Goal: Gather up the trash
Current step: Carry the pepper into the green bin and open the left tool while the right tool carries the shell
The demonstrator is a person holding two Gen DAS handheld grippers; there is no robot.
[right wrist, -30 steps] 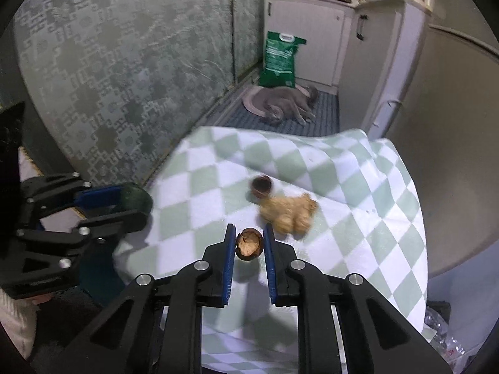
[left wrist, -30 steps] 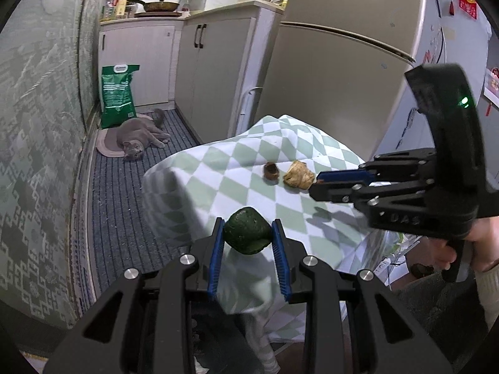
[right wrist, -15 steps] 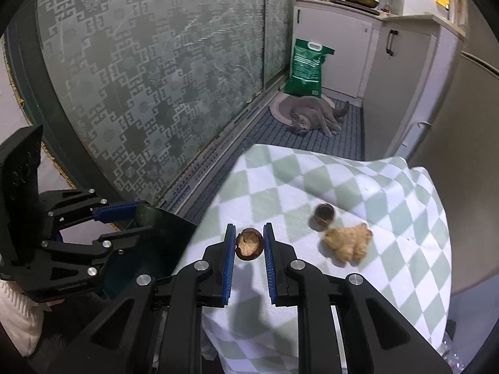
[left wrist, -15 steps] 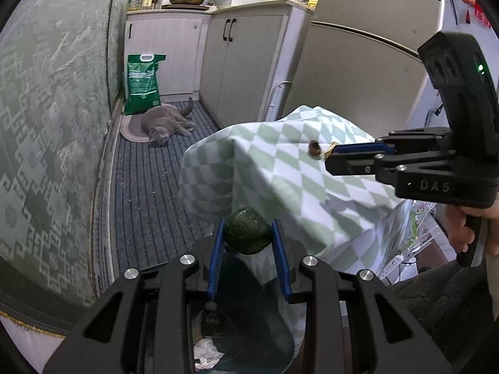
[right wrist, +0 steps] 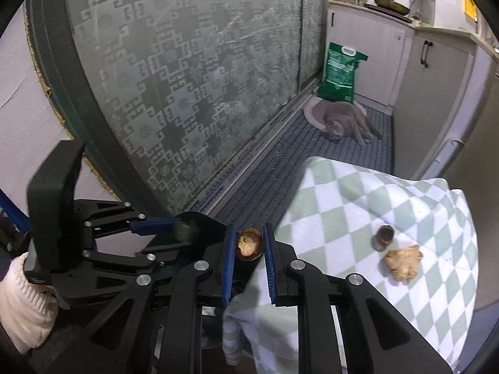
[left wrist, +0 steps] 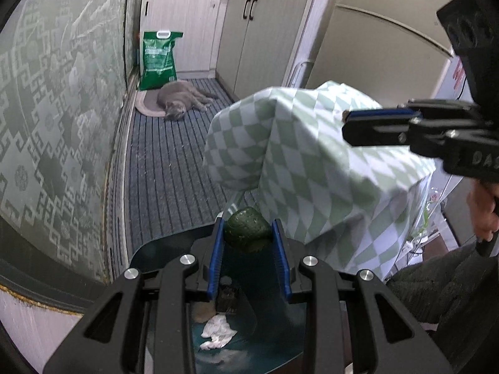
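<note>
My left gripper (left wrist: 248,233) is shut on a dark green crumpled lump (left wrist: 248,229) and holds it over an open dark bin (left wrist: 237,321) on the floor, which holds white tissue and scraps. My right gripper (right wrist: 248,243) is shut on a brown nutshell half (right wrist: 248,243) at the left edge of the checked tablecloth (right wrist: 358,205), next to the bin's rim (right wrist: 199,218). Another nutshell (right wrist: 384,233) and a piece of ginger (right wrist: 402,260) lie on the cloth. The right gripper also shows in the left wrist view (left wrist: 374,124), and the left gripper in the right wrist view (right wrist: 174,233).
A grey cat (left wrist: 184,98) lies on a mat by a green bag (left wrist: 157,59) on the striped floor runner. A patterned glass door (right wrist: 187,71) runs along the left. White cabinets (left wrist: 259,37) and a fridge (left wrist: 374,59) stand behind the table.
Both grippers have moved left off the table and down toward the bin, each still holding its piece. The bin's inside now shows under my left gripper.
</note>
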